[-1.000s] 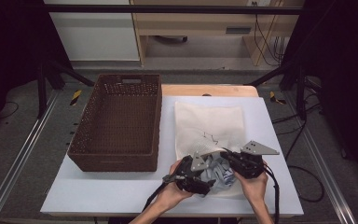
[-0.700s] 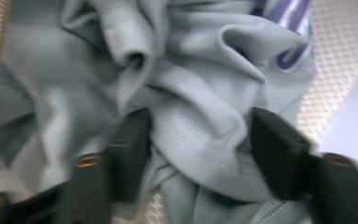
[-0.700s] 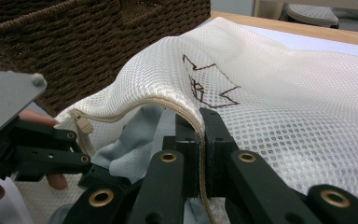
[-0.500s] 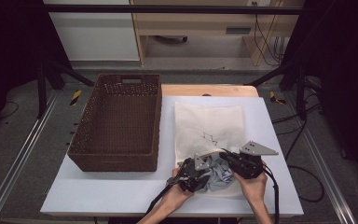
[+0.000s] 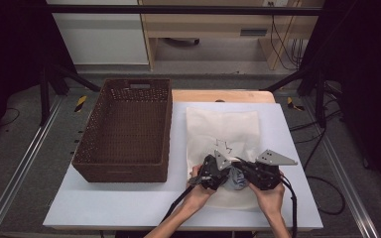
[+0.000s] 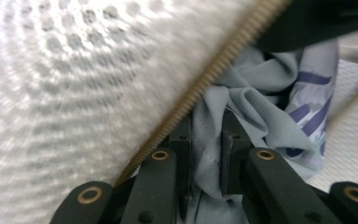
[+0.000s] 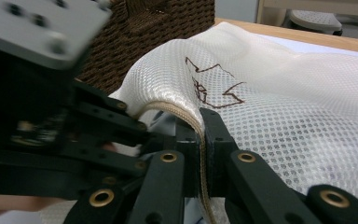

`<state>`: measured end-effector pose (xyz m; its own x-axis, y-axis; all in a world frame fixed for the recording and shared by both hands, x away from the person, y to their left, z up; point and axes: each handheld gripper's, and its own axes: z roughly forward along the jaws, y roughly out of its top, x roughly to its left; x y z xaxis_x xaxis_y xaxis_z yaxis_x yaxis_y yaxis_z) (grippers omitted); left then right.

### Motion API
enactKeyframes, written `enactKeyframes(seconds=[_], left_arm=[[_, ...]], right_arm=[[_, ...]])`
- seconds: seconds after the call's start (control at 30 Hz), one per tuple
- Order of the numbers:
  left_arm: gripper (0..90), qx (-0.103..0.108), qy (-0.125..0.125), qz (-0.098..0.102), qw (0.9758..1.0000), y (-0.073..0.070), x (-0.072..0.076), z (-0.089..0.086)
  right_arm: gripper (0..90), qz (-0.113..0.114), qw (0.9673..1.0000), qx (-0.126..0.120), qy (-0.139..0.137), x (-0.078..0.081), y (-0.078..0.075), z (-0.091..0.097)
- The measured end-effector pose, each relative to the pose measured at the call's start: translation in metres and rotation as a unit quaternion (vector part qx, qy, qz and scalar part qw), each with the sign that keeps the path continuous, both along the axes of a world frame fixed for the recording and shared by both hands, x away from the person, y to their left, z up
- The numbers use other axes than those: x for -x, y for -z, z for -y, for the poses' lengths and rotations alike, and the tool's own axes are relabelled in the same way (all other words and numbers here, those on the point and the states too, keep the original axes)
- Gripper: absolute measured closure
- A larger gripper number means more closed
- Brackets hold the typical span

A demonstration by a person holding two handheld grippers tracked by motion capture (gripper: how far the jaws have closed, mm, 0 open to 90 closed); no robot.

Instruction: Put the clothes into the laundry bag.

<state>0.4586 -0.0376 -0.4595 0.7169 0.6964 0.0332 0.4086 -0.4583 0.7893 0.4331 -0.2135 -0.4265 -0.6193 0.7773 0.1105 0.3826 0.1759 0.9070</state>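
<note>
A white mesh bag lies flat on the white worktop, just right of a brown woven basket. A dark line drawing is printed on the upper face of the bag. The bag opening, edged by a tan zipper, faces the person at the near end of the worktop.

The left hand-held gripper is at the bag mouth. Its jaws are nearly closed and pinch a fold of the grey-blue garment, which carries purple markings and sits bunched in the opening.

The right hand-held gripper is just beside the left one. Its jaws are narrow and clamp the zippered edge of the bag, holding the upper layer raised above the garment.

In the high view, both hands rest at the near edge of the bag.
</note>
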Motion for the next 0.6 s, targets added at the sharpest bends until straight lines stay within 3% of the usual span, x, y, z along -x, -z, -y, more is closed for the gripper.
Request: enactKeyframes(seconds=[0.17,0.33,0.43,0.53,0.6], left_arm=[[75.5,-0.023,0.001,0.014,0.9996,0.009,-0.004,0.002],[65.2,-0.009,0.018,0.002,0.9998,0.008,-0.003,-0.006],[52.9,0.005,0.053,-0.021,0.9984,-0.001,0.003,-0.015],[44.5,0.015,0.082,-0.031,0.9960,-0.013,0.012,-0.024],[40.9,0.011,0.101,-0.027,0.9945,-0.018,0.020,-0.029]], right_arm=[[87.0,0.000,1.0000,0.003,-0.002,0.000,0.001,0.000],[86.9,-0.004,1.0000,0.008,0.002,-0.001,0.002,-0.001],[86.9,-0.006,0.9999,0.007,0.005,-0.002,0.003,-0.001],[86.8,-0.004,0.9999,0.006,0.008,-0.001,0.002,0.001],[86.5,-0.002,0.9999,0.005,0.010,-0.001,0.002,0.001]])
